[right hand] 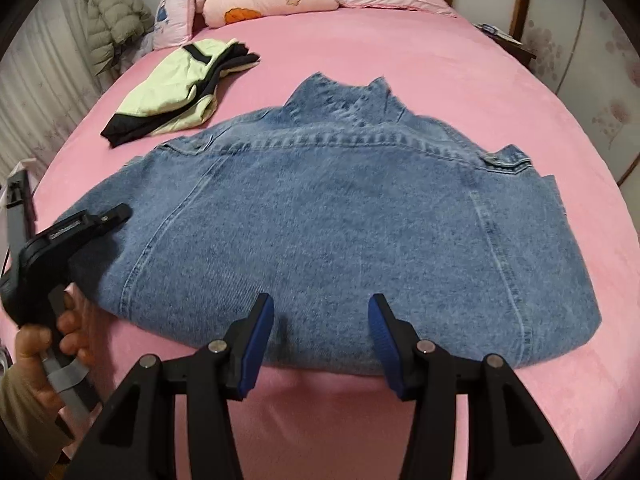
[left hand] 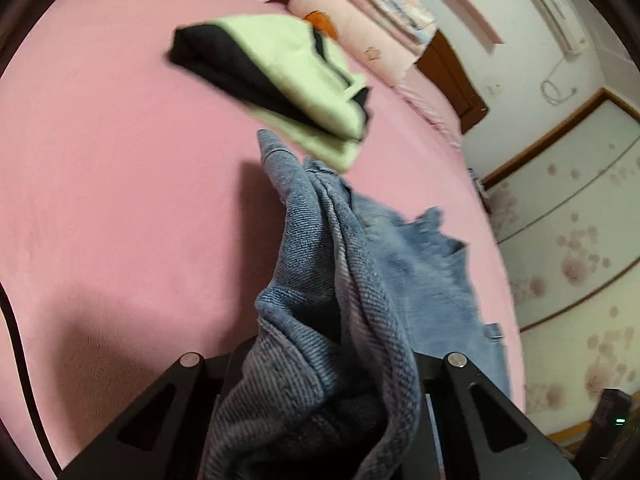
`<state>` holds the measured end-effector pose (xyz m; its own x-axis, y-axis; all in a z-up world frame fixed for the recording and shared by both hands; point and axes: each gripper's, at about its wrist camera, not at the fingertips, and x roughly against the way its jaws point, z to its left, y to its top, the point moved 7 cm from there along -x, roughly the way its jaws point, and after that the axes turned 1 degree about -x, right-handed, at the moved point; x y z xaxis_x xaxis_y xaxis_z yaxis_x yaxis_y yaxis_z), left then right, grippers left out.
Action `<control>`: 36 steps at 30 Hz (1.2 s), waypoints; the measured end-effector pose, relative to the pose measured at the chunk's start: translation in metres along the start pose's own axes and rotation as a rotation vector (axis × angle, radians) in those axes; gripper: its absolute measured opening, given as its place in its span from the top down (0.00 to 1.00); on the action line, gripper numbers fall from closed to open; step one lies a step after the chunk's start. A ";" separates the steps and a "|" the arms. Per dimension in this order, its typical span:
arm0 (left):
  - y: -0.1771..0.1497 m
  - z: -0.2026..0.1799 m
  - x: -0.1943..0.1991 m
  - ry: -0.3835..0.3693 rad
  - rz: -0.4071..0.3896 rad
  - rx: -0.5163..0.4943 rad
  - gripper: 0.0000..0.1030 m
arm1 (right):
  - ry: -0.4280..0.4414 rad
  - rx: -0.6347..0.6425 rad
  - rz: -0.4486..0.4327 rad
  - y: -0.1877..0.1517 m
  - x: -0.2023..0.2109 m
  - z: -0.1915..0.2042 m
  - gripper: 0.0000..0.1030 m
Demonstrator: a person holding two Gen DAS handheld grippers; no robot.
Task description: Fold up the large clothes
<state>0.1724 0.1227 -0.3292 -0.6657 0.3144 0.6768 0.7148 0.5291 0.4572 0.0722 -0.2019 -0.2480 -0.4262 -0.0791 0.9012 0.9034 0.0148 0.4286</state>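
Left wrist view: bunched denim jacket (left hand: 320,280) hides the left claw (left hand: 320,392) clamped on it, its fingertips buried, while the right claw (right hand: 320,320) hovers with jaws apart over the near hem of the jacket (right hand: 320,208), spread back-up on the pink bed (right hand: 440,60).

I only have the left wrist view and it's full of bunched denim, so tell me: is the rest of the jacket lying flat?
Observer: Yes, the jacket lies spread back up on the bed, collar away from us.
Operator: Where is the right tool?
Observer: The right tool is open over the near hem, gripping nothing.
Operator: And my left tool?
Observer: The left tool sits at the jacket's left edge, a hand holding its handle.
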 end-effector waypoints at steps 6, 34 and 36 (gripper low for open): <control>0.017 -0.072 0.029 -0.075 -0.038 -0.139 0.90 | -0.051 0.057 -0.111 0.034 -0.012 -0.003 0.77; -0.230 -0.380 -0.136 0.071 0.186 -0.792 0.88 | 0.110 -0.277 0.066 -0.057 0.023 -0.281 0.96; -0.254 -0.371 -0.157 0.106 0.241 -0.803 0.86 | 0.078 -0.283 0.093 -0.075 0.024 -0.299 0.96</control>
<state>0.1745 -0.3534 -0.3376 -0.4808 0.2502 0.8404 0.7963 -0.2766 0.5379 0.0088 -0.5026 -0.2778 -0.3459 -0.1668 0.9233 0.9204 -0.2516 0.2994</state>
